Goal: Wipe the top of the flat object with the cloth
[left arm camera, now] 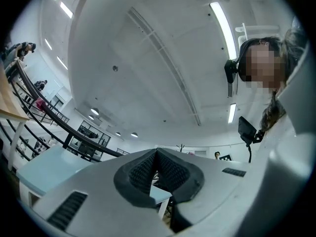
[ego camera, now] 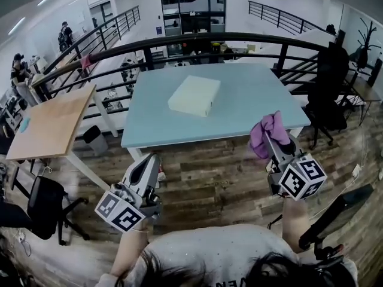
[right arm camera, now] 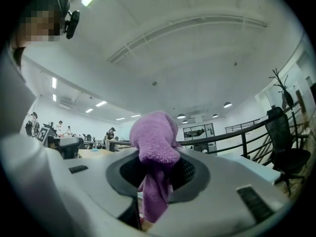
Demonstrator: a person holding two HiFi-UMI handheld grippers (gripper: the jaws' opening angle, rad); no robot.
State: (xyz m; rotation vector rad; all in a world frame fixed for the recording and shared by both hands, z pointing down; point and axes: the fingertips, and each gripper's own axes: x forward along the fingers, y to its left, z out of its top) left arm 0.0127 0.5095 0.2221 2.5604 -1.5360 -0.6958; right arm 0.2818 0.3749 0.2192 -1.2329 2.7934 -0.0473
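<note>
Person: shirt and shoulders (ego camera: 209, 253) at the bottom of the head view, nearest the camera; one gripper in each hand, both over the wood floor (ego camera: 221, 178), short of the worktop's near edge.
Left gripper (ego camera: 149, 159): jaws pressed together, nothing between them; its own view tips up at the ceiling.
Worktop (ego camera: 257, 94): pale blue, ahead of both grippers; bare apart from the flat object.
Flat object (ego camera: 194, 95): pale cream slab, broad face up. Ahead and to the right of the left gripper, ahead and to the left of the right gripper, well apart from both.
Object heading: sits askew to the worktop's near edge, right near corner closest to the person. Looks close to square from here; the near edge seems the longer side, so the long axis probably runs left-right across the grippers' line. Not certain.
Right gripper (ego camera: 270, 139): pinching the cloth, raised and pointing forward and up.
Cloth (right arm camera: 155, 147): purple, a bunch poking out past the jaw tips, a tail hanging below them.
Step in hand: bringing the cloth to the slab; no wiping yet, task looks barely begun.
Doing it well: move the right gripper forward and left, tip it down so the cloth bunch meets the top face, not the bare jaw tips. Stroke along the longer side, light pressure. The slab may slide, so the left gripper could brace its near side.
</note>
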